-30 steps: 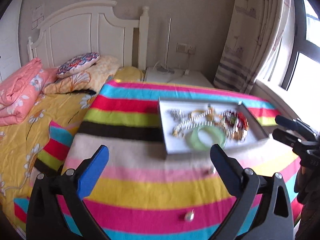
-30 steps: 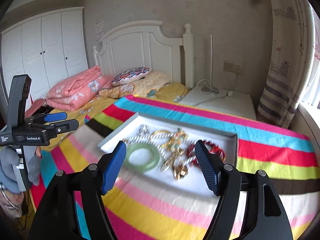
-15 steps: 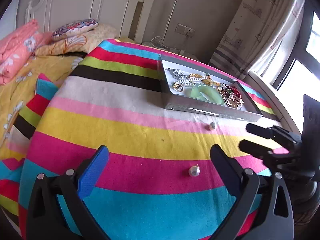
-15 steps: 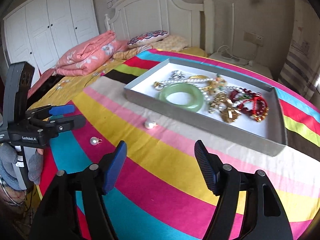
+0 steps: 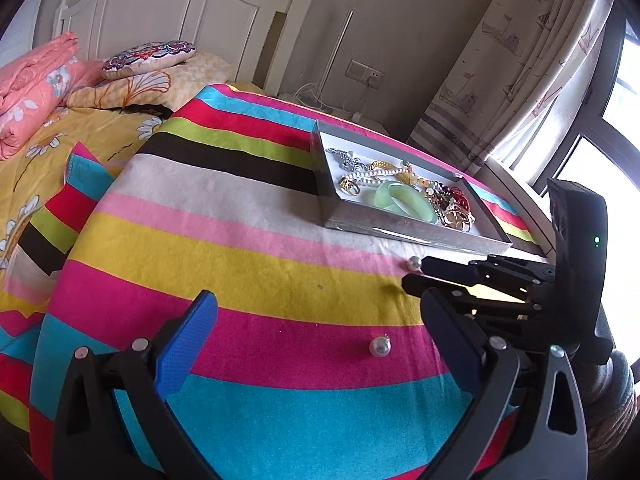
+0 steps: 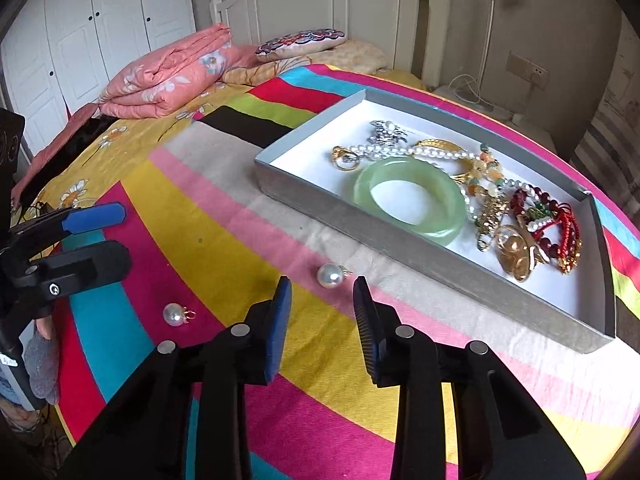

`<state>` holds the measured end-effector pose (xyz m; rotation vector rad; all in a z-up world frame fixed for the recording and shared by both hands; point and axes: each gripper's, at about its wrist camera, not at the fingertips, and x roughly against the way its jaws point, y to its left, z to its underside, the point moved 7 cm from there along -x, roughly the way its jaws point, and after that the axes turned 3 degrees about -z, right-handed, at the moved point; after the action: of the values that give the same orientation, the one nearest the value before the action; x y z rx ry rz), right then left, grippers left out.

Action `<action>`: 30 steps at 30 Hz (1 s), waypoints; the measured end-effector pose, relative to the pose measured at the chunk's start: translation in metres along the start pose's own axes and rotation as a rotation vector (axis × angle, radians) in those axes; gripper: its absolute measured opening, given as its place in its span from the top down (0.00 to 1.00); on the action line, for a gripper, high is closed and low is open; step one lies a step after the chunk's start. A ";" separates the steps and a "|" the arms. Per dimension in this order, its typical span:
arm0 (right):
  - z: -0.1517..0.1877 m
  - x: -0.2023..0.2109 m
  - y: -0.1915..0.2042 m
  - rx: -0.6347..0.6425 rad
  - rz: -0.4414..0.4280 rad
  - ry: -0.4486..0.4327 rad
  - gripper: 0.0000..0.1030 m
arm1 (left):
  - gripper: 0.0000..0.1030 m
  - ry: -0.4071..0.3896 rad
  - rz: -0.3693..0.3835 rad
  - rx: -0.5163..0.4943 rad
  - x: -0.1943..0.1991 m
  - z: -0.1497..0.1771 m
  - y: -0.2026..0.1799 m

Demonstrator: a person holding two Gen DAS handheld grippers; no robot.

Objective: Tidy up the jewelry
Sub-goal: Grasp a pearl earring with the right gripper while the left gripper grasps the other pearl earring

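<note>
A bed covered by a brightly striped blanket (image 6: 248, 240) is seen from two hand-held grippers. Nearest in the right wrist view, the right gripper (image 6: 322, 292) is pointed down at the blanket; its jaws have just been closing and are now partly closed, a clear gap remaining with nothing clamped. Just beyond its fingertips, roughly in line with the gap, a pearl earring (image 6: 330, 276) is seen lying on a pink stripe, untouched. A second pearl earring (image 6: 175, 314) is seen to the left, well apart from the first. At the left edge the left gripper (image 6: 100, 236) is seen, its jaws spread wide and empty, held by a gloved hand (image 6: 42, 364). Farther back and to the right, a shallow grey tray (image 6: 360, 220) is placed on the blanket. A green jade bangle (image 6: 412, 196) is laid in it, beside a pearl necklace (image 6: 432, 154), gold pieces (image 6: 516, 252) and red bead bracelets (image 6: 560, 232). At the far end, a folded pink quilt (image 6: 168, 76), a patterned cushion (image 6: 300, 42) and a white headboard (image 6: 320, 4) are seen.
</note>
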<state>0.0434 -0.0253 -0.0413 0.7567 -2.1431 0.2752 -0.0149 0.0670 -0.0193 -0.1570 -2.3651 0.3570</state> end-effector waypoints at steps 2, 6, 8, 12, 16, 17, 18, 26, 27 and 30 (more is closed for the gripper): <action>-0.002 -0.004 0.003 0.011 0.015 0.005 0.69 | 0.02 -0.002 0.001 0.002 0.000 0.000 0.001; -0.006 -0.007 -0.001 -0.026 0.036 0.003 0.69 | 0.02 -0.004 0.003 0.001 0.000 0.000 0.000; -0.008 -0.009 -0.004 -0.042 0.037 0.003 0.69 | 0.03 -0.004 0.003 0.002 0.001 0.000 0.000; -0.012 -0.012 -0.002 -0.035 0.055 0.002 0.69 | 0.02 -0.004 0.003 0.003 0.001 0.000 0.000; -0.011 -0.011 0.000 -0.029 0.065 0.001 0.72 | 0.02 0.000 0.002 0.003 0.001 0.000 0.000; -0.011 -0.011 -0.001 -0.030 0.064 0.000 0.75 | 0.02 0.001 0.001 0.003 0.001 0.000 0.000; -0.010 -0.010 -0.001 -0.031 0.062 0.000 0.76 | 0.02 0.002 0.001 0.002 0.000 0.000 0.000; -0.004 0.001 -0.007 -0.042 0.052 -0.025 0.84 | 0.03 0.030 -0.005 -0.045 0.000 0.005 -0.010; 0.000 0.005 -0.007 -0.037 0.052 -0.028 0.84 | 0.03 0.039 -0.009 -0.075 0.000 0.007 -0.015; 0.011 0.021 -0.011 -0.041 0.046 -0.049 0.84 | 0.03 0.057 -0.033 -0.201 0.001 0.018 -0.036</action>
<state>0.0329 -0.0478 -0.0331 0.6976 -2.2081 0.2383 -0.0279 0.0293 -0.0204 -0.2189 -2.3415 0.0963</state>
